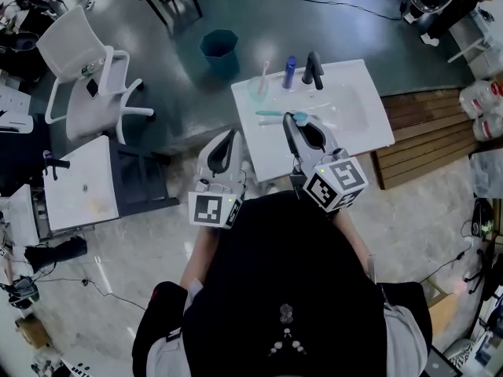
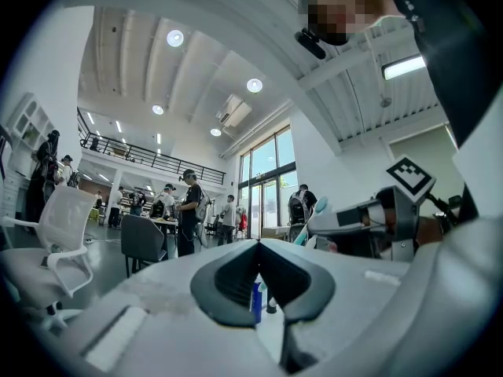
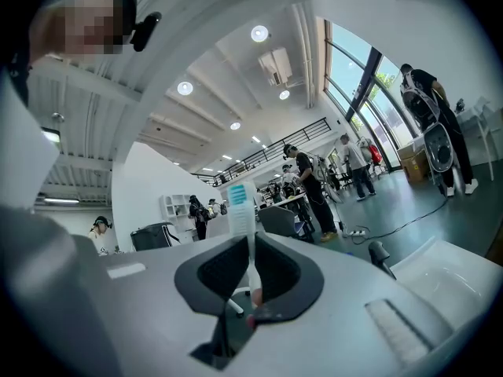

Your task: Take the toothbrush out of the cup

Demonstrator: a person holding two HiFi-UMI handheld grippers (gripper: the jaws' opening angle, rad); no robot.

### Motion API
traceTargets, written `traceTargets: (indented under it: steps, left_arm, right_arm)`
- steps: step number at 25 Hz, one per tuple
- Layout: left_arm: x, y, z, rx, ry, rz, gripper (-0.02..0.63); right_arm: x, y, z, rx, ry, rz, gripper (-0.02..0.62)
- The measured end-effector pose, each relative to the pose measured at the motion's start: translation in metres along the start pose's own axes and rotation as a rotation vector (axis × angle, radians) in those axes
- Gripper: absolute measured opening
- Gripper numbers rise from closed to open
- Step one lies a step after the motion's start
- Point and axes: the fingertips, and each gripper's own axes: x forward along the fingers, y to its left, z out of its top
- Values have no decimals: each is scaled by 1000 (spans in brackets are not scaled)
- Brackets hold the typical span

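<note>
**Setting.** A dark polished floor [image 1: 196, 14] in an open hall is surrounding a white washbasin top [image 1: 369, 136]. A white chair [image 1: 78, 61] and a teal bin [image 1: 219, 49] are standing well apart from it.

**Cup** [image 1: 258, 89]. It is standing upright at the far-left corner of the washbasin top. A pink toothbrush [image 1: 264, 71] is leaning in it, head up.

**Blue bottle** [image 1: 289, 72] and black faucet [image 1: 313, 69]. Both are standing along the far edge, just right of the cup.

**Teal-bristled toothbrush** [image 3: 242, 203]. It is riding in the right gripper [image 1: 293, 122], whose jaws are clamping its white handle while the bristled head is rising above them. It is hanging over the middle of the washbasin top, apart from the cup and clear of its rim.

**Left gripper** [image 1: 233, 134]. It is hovering at the near-left edge. Its jaw tips are meeting with nothing between them.

**Slim teal item** [image 1: 271, 113]. It is lying near the middle of the top, left of the right gripper's tip, and is too small to name.

**Progress.**
- The lift-out is looking done for the teal-bristled toothbrush, which is already free of the cup.
- What is probably remaining is setting it down on the washbasin top and releasing it.
- The pink toothbrush is occupying the cup. If the task is counting that one too, a second extraction is outstanding.
</note>
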Motion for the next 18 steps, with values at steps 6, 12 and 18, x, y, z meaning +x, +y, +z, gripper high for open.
traceTargets:
  steps: [6,12,18]
  left_arm:
    - [3,1,-1,3,1,12,2]
    - [6,3,-2,2,7,20,2]
    - [10,0,-7,3,20,15,2]
  right_arm:
    - [0,-6,1,4,1,0,25]
    - [2,-12,1,14,1,-7,25]
    - [2,-19,-2,20,7,-12,25]
